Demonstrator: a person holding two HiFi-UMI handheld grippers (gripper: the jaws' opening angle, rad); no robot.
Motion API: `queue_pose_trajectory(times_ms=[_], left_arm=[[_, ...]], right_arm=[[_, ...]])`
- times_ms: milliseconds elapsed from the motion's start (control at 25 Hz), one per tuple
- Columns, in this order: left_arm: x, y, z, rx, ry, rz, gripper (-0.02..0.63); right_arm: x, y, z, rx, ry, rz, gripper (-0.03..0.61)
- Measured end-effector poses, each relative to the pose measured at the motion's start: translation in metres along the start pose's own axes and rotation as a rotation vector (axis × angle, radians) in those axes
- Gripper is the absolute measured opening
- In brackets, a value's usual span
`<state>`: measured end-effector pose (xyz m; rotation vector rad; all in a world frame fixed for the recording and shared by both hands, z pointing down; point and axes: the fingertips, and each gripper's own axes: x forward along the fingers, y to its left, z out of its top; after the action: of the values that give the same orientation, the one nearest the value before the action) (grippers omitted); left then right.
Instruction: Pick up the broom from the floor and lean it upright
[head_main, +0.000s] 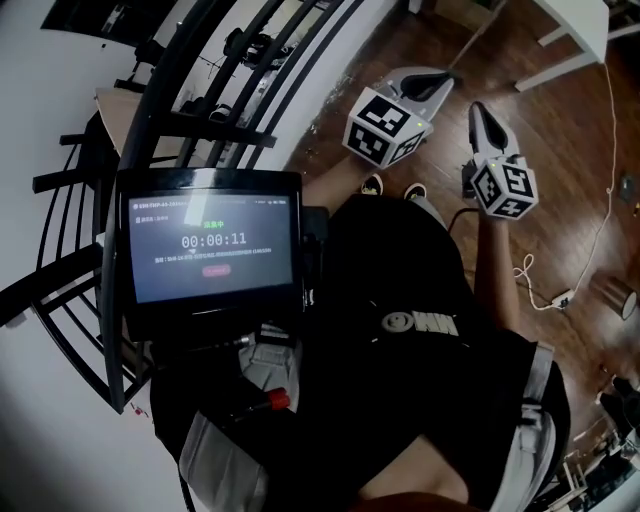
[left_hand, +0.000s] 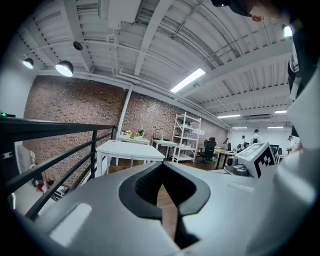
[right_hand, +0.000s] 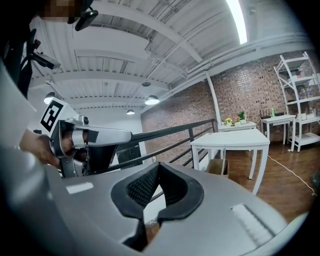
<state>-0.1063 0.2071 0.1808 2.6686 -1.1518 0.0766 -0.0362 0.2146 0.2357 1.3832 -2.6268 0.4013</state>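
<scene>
No broom shows in any view. In the head view both grippers are held out in front of the person over the wooden floor (head_main: 560, 150), close together. The left gripper (head_main: 448, 80) is shut, with nothing between its jaws; in its own view, the left gripper (left_hand: 161, 171) points about level into the room. The right gripper (head_main: 477, 108) is also shut and empty, and in its own view the right gripper (right_hand: 159, 171) points toward the railing. Each gripper view catches the other one: the right gripper's marker cube (left_hand: 257, 159) and the left gripper's body (right_hand: 85, 137).
A black metal railing (head_main: 200, 100) runs along the left, close to the person. A white table (right_hand: 232, 140) stands by the brick wall, with white shelving (left_hand: 185, 137) behind. A white cable with a plug strip (head_main: 560, 298) lies on the floor at right. A monitor (head_main: 210, 245) hangs on the person's chest.
</scene>
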Motion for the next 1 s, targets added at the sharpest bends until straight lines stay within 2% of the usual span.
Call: queue_pose_trajectory(times_ms=[280,720,1000], left_arm=[[0.004,0.005,0.011,0.004,-0.024,0.010,0.018],[-0.001,0.018,0.009,0.007,-0.021,0.053,0.018],[-0.001,0.016,0.009,0.017,-0.018,0.048,0.018]], right_arm=[[0.010,0.000,0.013,-0.012,-0.026,0.006,0.003],[0.021,-0.002,0.017,-0.019,-0.032,0.012,0.003],[0.022,0.002,0.017,-0.026,-0.032,0.023,0.003]])
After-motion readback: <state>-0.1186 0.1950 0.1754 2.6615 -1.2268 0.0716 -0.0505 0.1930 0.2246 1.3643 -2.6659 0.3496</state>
